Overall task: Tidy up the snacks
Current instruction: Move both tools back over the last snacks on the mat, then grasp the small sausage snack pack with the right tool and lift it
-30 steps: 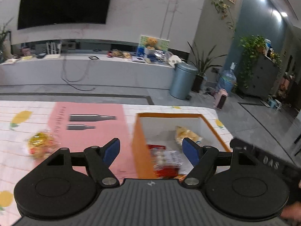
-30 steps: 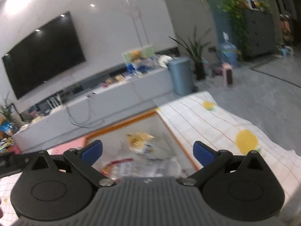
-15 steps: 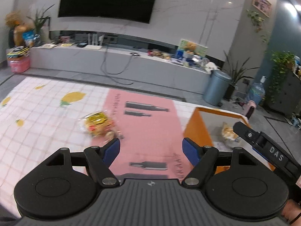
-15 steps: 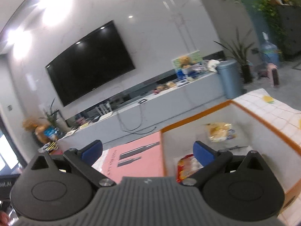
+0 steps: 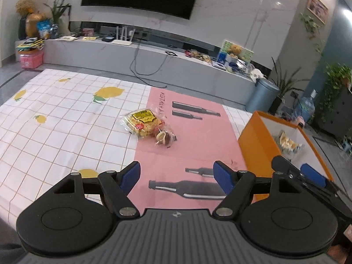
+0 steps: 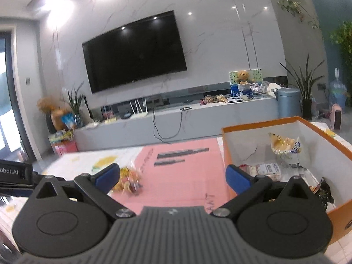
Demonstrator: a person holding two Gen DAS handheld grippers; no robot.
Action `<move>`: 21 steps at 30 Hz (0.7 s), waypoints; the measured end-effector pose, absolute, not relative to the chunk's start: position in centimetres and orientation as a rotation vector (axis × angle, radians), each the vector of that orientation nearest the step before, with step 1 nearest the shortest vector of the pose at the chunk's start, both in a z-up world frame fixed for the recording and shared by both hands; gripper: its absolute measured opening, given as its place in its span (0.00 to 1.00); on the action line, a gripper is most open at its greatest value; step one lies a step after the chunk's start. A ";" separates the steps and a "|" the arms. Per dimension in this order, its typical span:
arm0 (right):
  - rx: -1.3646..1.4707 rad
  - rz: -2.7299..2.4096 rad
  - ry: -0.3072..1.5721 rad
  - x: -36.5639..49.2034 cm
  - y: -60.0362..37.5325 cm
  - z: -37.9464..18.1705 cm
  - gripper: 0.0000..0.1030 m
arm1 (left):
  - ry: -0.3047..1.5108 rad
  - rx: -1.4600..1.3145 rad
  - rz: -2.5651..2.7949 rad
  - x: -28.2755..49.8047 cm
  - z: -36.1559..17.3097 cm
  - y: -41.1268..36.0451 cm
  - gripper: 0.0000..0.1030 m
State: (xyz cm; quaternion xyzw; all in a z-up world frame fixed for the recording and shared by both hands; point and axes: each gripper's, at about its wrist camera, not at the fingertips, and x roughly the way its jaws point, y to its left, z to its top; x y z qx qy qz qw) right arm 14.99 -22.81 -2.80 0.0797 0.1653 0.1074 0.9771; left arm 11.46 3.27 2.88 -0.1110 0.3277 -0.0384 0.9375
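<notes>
A yellow snack packet [image 5: 144, 124] and a small clear packet with brown pieces [image 5: 164, 138] lie together at the pink mat's left edge; they show blurred in the right wrist view [image 6: 128, 181]. An orange box [image 5: 255, 139] with a white inside stands to the right and holds several snacks, among them a yellow bag [image 6: 286, 148]. My left gripper [image 5: 177, 175] is open and empty above the pink mat, short of the two packets. My right gripper [image 6: 172, 177] is open and empty over the mat, beside the box [image 6: 338, 147]. Its fingers [image 5: 312, 175] show in the left wrist view.
The table carries a white checked cloth with lemons [image 5: 55, 118] and a pink mat [image 5: 191, 140]. Beyond the table stand a long grey TV bench [image 5: 154, 59] with clutter, a grey bin [image 5: 261, 96] and potted plants.
Both grippers have swung left, away from above the box and toward the pink mat. The two loose packets now lie ahead of the left gripper. Both stay open.
</notes>
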 end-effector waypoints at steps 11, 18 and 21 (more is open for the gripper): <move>0.092 0.197 0.373 16.5 -20.3 -5.1 0.97 | 0.629 -0.162 -0.087 12.8 1.0 6.2 0.86; 0.074 0.201 0.402 18.3 -18.8 -6.3 0.97 | 0.655 -0.190 -0.041 14.1 0.4 8.6 0.86; 0.070 0.218 0.427 19.4 -17.9 -7.2 0.97 | 0.682 -0.203 -0.032 14.7 0.1 9.1 0.86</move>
